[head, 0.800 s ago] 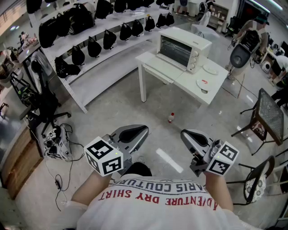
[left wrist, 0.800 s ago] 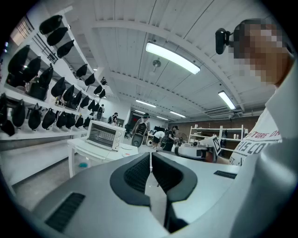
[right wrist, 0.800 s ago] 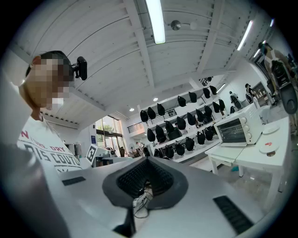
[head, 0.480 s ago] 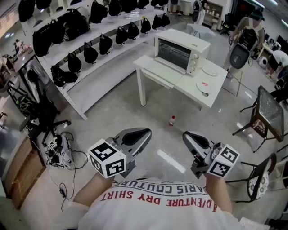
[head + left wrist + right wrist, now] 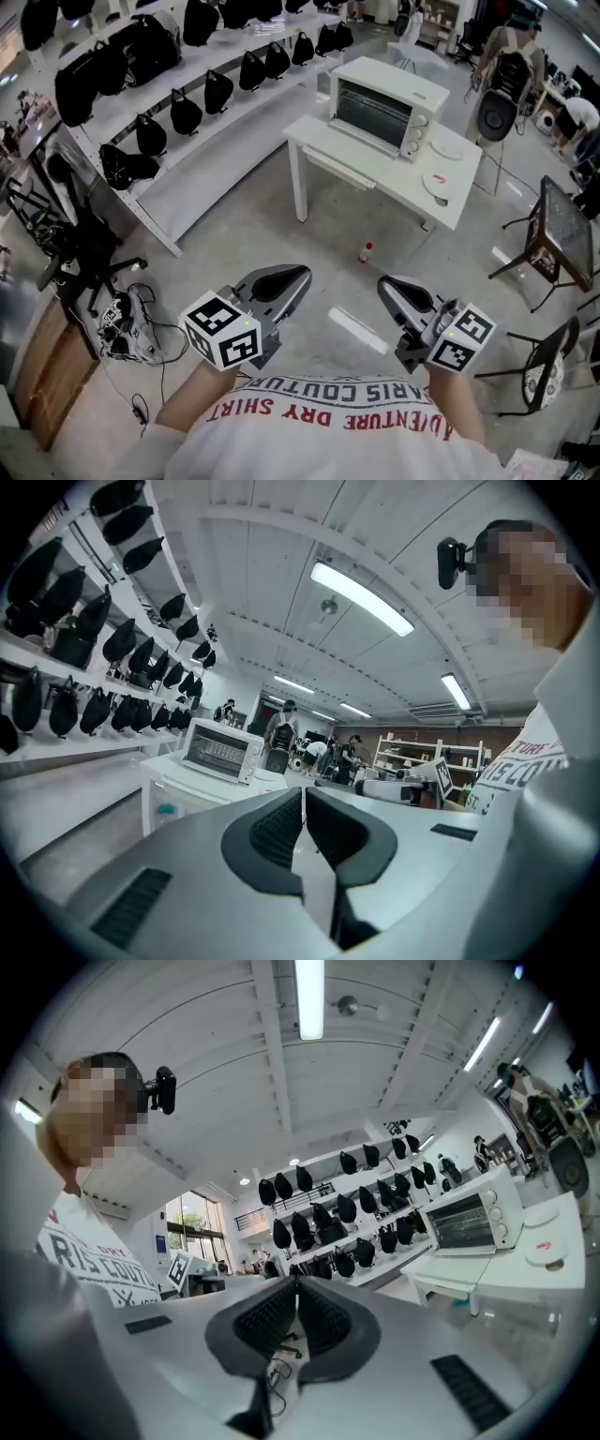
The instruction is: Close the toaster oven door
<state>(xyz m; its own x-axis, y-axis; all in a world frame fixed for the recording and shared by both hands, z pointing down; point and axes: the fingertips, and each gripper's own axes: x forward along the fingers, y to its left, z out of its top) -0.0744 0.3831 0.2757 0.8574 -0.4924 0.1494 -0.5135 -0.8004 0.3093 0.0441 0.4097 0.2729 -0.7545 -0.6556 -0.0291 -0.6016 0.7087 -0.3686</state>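
Slightly lower in the head view than a moment before, the toaster oven (image 5: 384,105) and its desk (image 5: 394,178) have been brought a little nearer, while both grippers have been kept low before the body. The left gripper (image 5: 298,274) and the right gripper (image 5: 384,281) are carried with their fingers pressed together and nothing between them. This is judged a resting carry during the approach, since nothing is within reach yet.

The toaster oven is set on the far part of the desk, well apart from both grippers, with open floor and a small bottle (image 5: 366,251) between. Two plates (image 5: 441,164) are laid beside it on the desk. Its long axis runs along the desk's long edge, from upper left to lower right in the head view. Its glazed front is turned towards the lower left, obliquely towards the person, with the knobs at the right end. Whether the door is folded down cannot be settled at this distance, though a flat white panel (image 5: 339,167) is seen before it. An approach from the front is judged to be needed.
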